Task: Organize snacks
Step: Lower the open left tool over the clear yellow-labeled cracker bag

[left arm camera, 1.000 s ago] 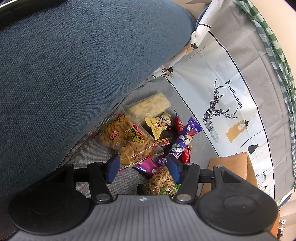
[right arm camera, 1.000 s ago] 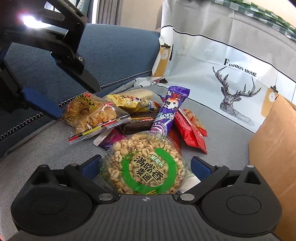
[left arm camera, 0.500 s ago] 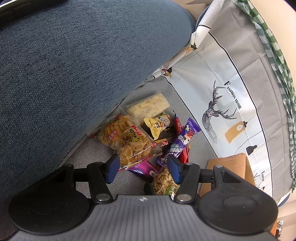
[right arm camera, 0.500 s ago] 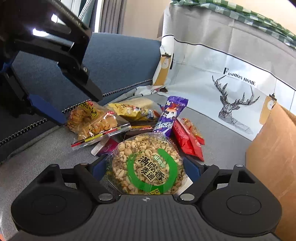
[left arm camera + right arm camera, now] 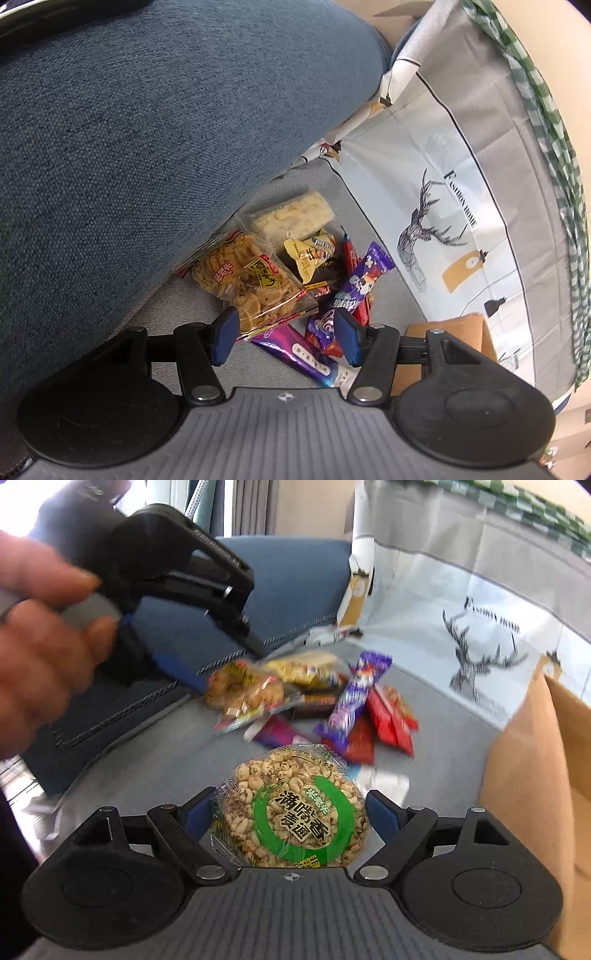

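A pile of snack packets lies on the grey sofa seat: a clear bag of golden crackers (image 5: 245, 280), a pale rice-cracker bag (image 5: 291, 216), a yellow packet (image 5: 308, 254), a purple bar (image 5: 360, 278) and red sticks (image 5: 388, 716). My right gripper (image 5: 290, 812) is shut on a round puffed-grain cake with a green ring label (image 5: 295, 812) and holds it above the seat, away from the pile. My left gripper (image 5: 282, 332) is open and empty, hovering above the cracker bag; it also shows in the right wrist view (image 5: 177, 590), held by a hand.
A brown cardboard box (image 5: 543, 775) stands at the right of the pile; its corner shows in the left wrist view (image 5: 450, 332). A blue sofa cushion (image 5: 147, 129) rises on the left. A grey and white deer-print cloth (image 5: 443, 221) covers the backrest behind.
My right gripper has closed on the puffed-grain cake and lifted it back from the pile. The cake is gone from the left wrist view. My left gripper stayed open above the crackers.
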`<state>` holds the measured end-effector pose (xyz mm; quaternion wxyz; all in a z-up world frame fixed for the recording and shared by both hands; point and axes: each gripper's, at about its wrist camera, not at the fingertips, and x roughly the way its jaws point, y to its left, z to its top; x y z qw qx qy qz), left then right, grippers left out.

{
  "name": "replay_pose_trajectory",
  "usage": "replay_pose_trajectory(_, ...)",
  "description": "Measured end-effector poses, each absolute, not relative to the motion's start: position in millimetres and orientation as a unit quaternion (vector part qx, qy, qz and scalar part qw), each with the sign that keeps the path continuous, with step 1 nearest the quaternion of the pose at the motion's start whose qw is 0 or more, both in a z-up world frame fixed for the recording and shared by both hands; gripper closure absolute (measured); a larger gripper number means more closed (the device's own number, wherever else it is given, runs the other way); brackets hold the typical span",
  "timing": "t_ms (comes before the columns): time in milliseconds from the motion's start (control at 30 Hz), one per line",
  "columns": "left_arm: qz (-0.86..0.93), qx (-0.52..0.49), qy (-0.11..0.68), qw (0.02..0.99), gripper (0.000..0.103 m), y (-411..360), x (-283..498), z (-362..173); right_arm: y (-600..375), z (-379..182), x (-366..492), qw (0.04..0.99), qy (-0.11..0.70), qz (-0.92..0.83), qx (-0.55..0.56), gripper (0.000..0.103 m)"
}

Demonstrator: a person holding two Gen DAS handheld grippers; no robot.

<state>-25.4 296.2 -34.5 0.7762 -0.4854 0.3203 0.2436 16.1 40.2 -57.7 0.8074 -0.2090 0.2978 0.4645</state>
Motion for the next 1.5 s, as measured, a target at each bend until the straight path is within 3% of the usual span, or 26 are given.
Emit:
replay_pose_trajectory(267,0.282,-0.525,0.315,0.739,0.036,300.3,-11.2,-51.7,29.1,-81.6,15.2,0.803,0.337,0.442,-0.214,0.016)
replay_pose_trajectory(333,0.298,-0.523,0.319,0.732,0.024,300.4,-4.7,-55.1,31.0,-87.9,16.5,0.802,0.338,0.437,-0.227,0.016)
replay_pose_trajectory(367,0.302,-0.522,0.32,0.73,0.023,301.2,-1.3,-57.3,31.9,-90.1,16.6,0.801,0.339,0.435,-0.233,0.016)
replay_pose_trajectory(633,0.323,-0.495,0.357,0.724,0.024,300.9,21.8,-71.9,35.5,-97.3,16.2,0.798,0.336,0.432,-0.254,0.013)
replay_pose_trajectory(767,0.32,-0.488,0.368,0.724,0.042,299.3,23.4,-74.5,35.8,-97.7,18.6,0.799,0.338,0.429,-0.251,0.012)
replay_pose_trajectory(800,0.319,-0.483,0.372,0.725,0.053,299.1,23.4,-73.8,35.7,-97.9,19.3,0.799,0.338,0.428,-0.251,0.011)
replay_pose_trajectory(933,0.311,-0.477,0.375,0.732,0.065,297.8,17.7,-70.2,35.0,-98.4,21.0,0.801,0.339,0.426,-0.247,0.009)
replay_pose_trajectory(1233,0.244,-0.389,0.409,0.788,0.076,266.6,6.7,-41.2,36.1,-101.4,19.9,0.802,0.335,0.424,-0.253,0.008)
replay_pose_trajectory(1267,0.229,-0.376,0.417,0.795,0.081,260.9,5.8,-38.9,35.8,-101.6,19.4,0.803,0.334,0.424,-0.254,0.008)
replay_pose_trajectory(1500,0.184,-0.341,0.466,0.795,0.081,242.7,1.2,-48.1,30.9,-99.6,12.7,0.805,0.32,0.427,-0.26,0.015)
